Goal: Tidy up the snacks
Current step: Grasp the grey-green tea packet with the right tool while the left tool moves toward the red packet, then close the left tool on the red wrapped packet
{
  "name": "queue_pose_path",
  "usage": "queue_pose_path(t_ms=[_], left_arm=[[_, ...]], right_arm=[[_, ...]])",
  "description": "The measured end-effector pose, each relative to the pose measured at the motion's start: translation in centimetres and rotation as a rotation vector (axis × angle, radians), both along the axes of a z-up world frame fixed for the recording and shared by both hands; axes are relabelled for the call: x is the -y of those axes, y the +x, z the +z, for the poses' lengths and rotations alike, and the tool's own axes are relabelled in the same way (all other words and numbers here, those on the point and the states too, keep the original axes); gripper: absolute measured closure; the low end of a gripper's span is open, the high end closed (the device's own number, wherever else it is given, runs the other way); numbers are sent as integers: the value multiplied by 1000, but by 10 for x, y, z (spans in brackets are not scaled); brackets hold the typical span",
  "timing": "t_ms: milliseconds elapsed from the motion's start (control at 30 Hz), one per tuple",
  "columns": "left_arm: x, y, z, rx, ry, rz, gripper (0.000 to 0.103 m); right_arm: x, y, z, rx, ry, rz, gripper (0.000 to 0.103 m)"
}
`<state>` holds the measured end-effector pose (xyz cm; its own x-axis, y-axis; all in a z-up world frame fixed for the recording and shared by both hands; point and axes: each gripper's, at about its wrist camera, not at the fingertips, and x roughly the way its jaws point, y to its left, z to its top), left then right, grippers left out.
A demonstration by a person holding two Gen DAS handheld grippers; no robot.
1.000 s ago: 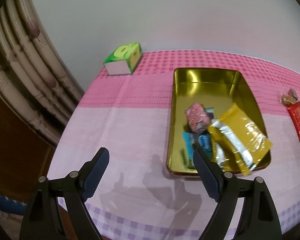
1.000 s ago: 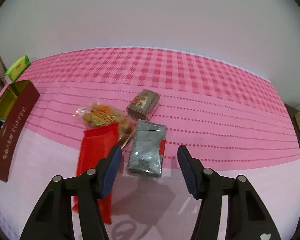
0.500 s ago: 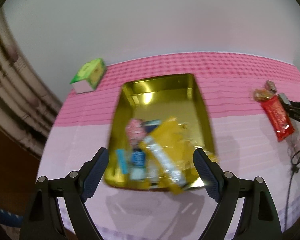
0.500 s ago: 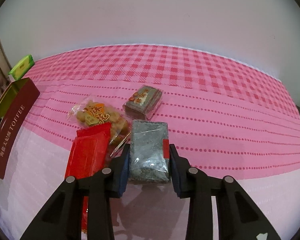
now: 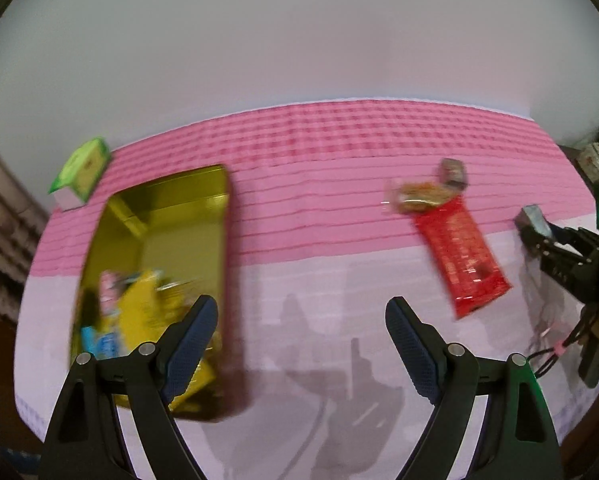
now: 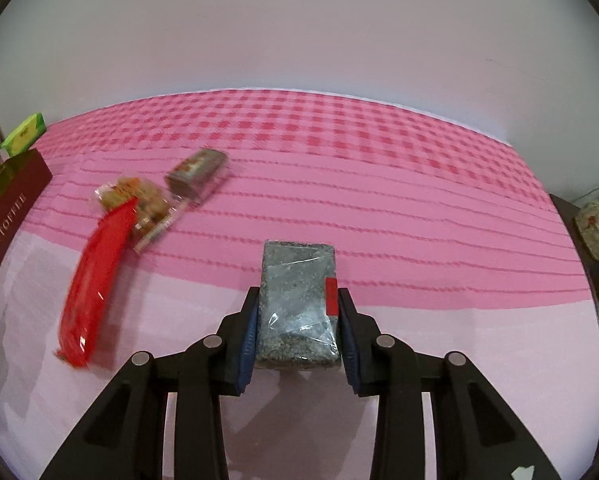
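right gripper (image 6: 297, 332) jaws clenched on grey packet (image 6: 297, 300), lifted since a second ago | left gripper (image 5: 301, 344) jaws released, swung off tin (image 5: 223, 240), now at its left | next, likely: packet to tin

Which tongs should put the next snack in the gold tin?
The right tongs: they already squeeze the grey speckled clear-wrapped snack block. The left tongs are open and empty beside the gold metal tin.
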<state>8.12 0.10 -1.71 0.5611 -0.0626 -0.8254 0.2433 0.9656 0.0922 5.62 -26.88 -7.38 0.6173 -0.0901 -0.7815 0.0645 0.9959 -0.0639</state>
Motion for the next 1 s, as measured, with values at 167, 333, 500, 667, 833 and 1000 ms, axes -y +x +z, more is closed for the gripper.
queue_pose_path(t_ms=[167,333,500,667,833,1000], left_arm=[[31,4,-6,-24,-40,-29,17],[54,7,-13,-61,-79,-48,17],[76,12,-20,-89,-104,-67,17],[93,20,-28,-127,-152,-62,17],[111,30,-37,-135,-165,-57,17],[125,39,-50,-136,-128,-55,17]], right_arm=[[11,-12,-1,7,-7,0,71],[16,-18,-3,15,9,-1,71],[16,-20,-5,26,24,-4,71],[16,-21,-5,26,28,-7,71],[16,-21,-5,25,36,-8,71],[17,-22,-5,25,40,-9,70]])
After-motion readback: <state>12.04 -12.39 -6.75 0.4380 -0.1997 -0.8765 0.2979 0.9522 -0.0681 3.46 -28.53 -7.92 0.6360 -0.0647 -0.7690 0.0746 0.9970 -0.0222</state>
